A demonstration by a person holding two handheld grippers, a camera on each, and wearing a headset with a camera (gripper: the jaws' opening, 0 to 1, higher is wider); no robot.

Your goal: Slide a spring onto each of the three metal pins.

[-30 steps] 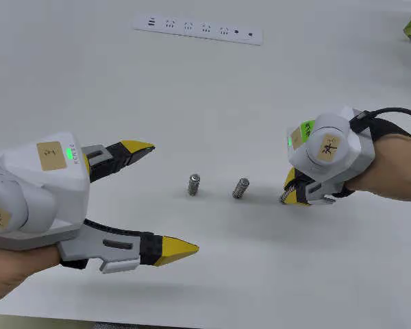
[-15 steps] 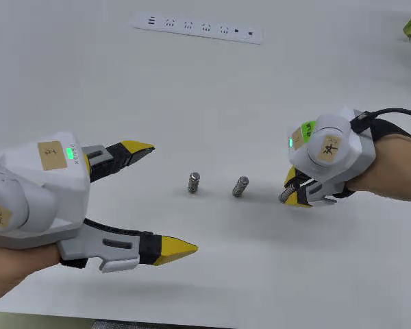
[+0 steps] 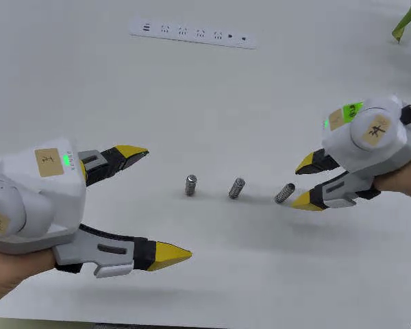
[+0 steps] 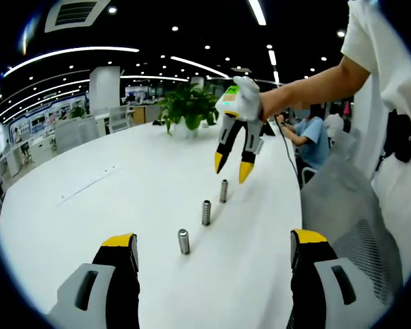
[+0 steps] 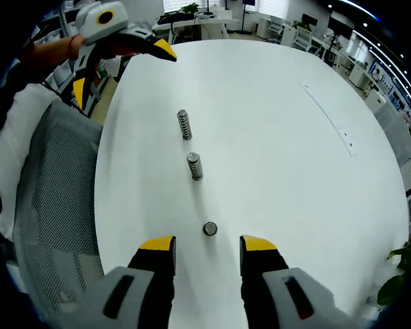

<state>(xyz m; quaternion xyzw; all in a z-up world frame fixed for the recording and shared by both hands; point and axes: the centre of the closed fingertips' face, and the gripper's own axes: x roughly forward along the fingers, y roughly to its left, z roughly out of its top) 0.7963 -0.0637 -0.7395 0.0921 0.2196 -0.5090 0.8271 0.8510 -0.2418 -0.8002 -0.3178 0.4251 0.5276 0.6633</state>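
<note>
Three short metal pins stand in a row on the white table, each wrapped in a coiled spring: the left one (image 3: 191,185), the middle one (image 3: 237,188) and the right one (image 3: 284,193), which leans. My right gripper (image 3: 303,184) is open just right of the right pin, not touching it. Its own view looks down on that pin's top (image 5: 209,228), just ahead of the open right gripper (image 5: 207,245). The middle pin (image 5: 194,166) and the far pin (image 5: 184,125) lie beyond. My left gripper (image 3: 156,202) is wide open and holds nothing, left of the row. The nearest pin (image 4: 183,241) stands ahead of the left gripper (image 4: 214,240).
A white power strip (image 3: 192,33) lies at the table's far side. A green plant leaf (image 3: 404,20) shows at the far right corner. A grey mesh chair (image 5: 55,205) stands by the table edge near the person.
My right gripper has opened and drawn back to the right, off the right pin, which now stands free with its spring. The left gripper has stayed open in place.
</note>
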